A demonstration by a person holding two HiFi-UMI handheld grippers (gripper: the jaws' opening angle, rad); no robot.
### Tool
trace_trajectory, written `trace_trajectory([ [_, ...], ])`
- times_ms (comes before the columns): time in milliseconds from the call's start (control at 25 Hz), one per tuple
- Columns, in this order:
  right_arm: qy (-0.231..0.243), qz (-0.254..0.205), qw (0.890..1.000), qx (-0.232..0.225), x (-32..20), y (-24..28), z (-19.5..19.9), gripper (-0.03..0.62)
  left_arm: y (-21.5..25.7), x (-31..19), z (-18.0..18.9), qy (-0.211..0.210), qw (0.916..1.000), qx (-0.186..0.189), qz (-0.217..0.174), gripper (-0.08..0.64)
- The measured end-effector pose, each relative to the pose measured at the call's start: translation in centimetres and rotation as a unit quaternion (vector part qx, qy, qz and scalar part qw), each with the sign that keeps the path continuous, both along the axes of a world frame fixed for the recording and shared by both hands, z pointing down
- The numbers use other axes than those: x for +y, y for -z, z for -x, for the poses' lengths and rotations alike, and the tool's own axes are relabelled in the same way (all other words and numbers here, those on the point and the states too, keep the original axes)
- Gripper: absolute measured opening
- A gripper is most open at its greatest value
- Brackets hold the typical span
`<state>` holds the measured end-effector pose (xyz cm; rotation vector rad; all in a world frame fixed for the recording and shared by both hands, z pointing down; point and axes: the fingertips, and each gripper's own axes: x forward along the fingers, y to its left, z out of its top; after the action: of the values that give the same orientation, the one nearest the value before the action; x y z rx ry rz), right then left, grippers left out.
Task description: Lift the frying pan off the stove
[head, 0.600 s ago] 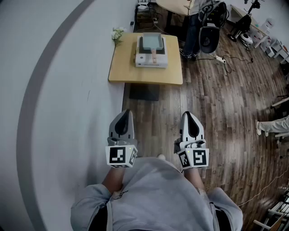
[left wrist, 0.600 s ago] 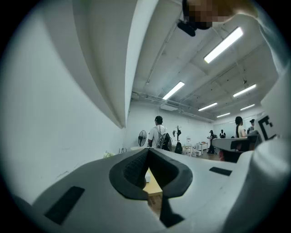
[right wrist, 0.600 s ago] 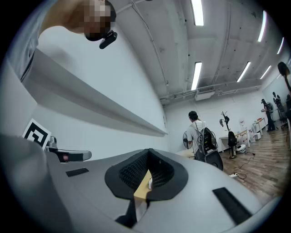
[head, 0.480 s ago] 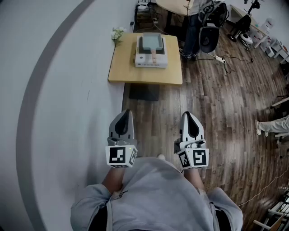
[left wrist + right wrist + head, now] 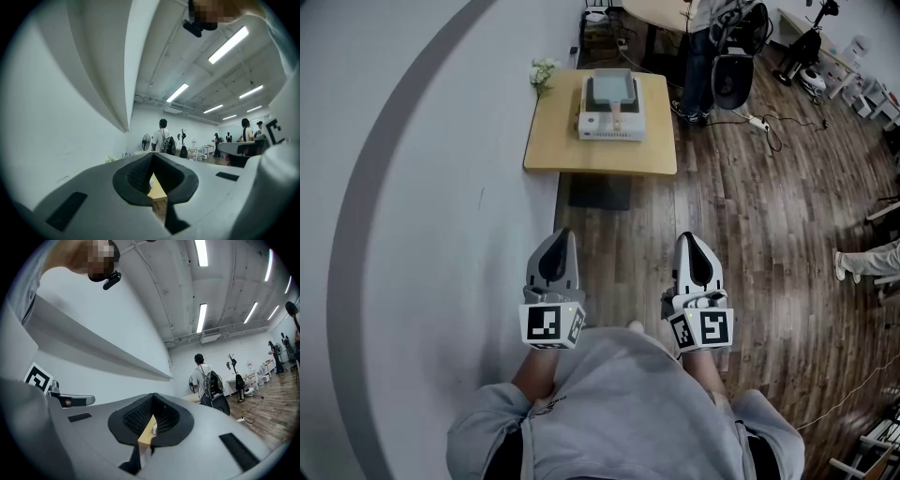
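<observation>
Task not yet begun: frying pan seen seated on stove, toward far edge of table, handle pointed at near edge. Pan read as empty, though distant. Left gripper and right gripper held well short of table, jaws pressed together, nothing gripped. Approach, grasp, lift all left.

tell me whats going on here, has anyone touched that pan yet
Not yet. A person holds the left gripper and right gripper close to the body, both shut and empty, pointing toward a wooden table across the floor. The frying pan sits on the white stove on that table, untouched and well ahead of both grippers. A bystander stands beyond the table.
</observation>
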<state>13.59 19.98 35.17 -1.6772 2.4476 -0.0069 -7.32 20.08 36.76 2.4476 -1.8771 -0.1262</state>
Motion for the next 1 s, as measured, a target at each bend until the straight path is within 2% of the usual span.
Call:
trace_trajectory([
  [320, 0.017, 0.009, 1.0, -0.009, 0.4, -0.6, -1.9, -0.002, -0.2, 0.6, -2.2, 0.006, 1.0, 0.003, 0.004, 0.002],
  [760, 0.02, 0.015, 1.0, -0.01, 1.4, -1.6, -7.1, -0.002, -1.4, 1.8, -8.3, -0.003, 0.9998, 0.008, 0.016, 0.002],
  [1000, 0.023, 0.026, 0.999, -0.019, 1.3, -2.3, -7.7, -0.002, -1.9, 1.6, -8.8, -0.001, 0.9996, 0.003, 0.028, 0.002],
])
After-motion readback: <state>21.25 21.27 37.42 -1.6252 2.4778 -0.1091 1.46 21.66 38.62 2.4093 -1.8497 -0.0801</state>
